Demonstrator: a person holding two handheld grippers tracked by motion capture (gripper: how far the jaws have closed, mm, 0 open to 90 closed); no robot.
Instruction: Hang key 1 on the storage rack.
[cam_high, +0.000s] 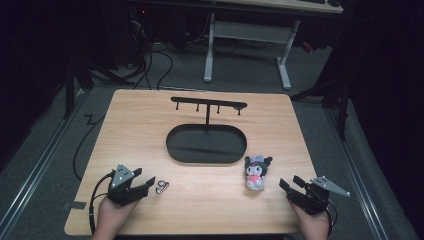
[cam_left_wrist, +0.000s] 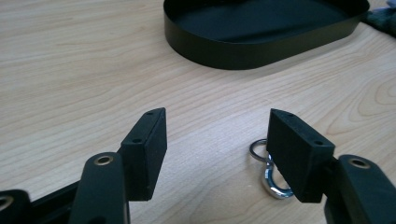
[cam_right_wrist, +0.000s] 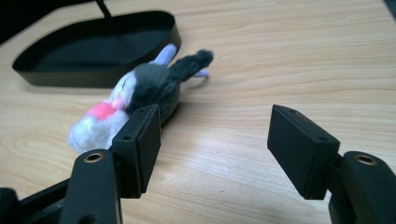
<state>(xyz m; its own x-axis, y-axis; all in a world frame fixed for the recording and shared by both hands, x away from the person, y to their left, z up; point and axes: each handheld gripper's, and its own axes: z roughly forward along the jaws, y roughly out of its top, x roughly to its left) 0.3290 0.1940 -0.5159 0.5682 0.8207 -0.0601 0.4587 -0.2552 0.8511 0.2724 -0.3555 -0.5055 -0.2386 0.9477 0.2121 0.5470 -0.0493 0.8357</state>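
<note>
Lab (dark): desk frame (cam_high: 247, 45), floor cables (cam_high: 150, 65).

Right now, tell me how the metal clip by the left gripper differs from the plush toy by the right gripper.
The metal clip is small, shiny and silver; the plush toy is far bigger, soft, and grey, white and pink. The metal clip lies by the left gripper, partly behind one jaw in the left gripper view; the plush toy lies near the right gripper, beside the black tray. Both rest unheld on the table.

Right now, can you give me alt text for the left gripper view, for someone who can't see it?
The left gripper points along a wooden table with its two black jaws open and nothing between them. A metal key ring lies on the wood, partly hidden behind the jaw on the view's right. Farther off sits a black oval tray.
</note>
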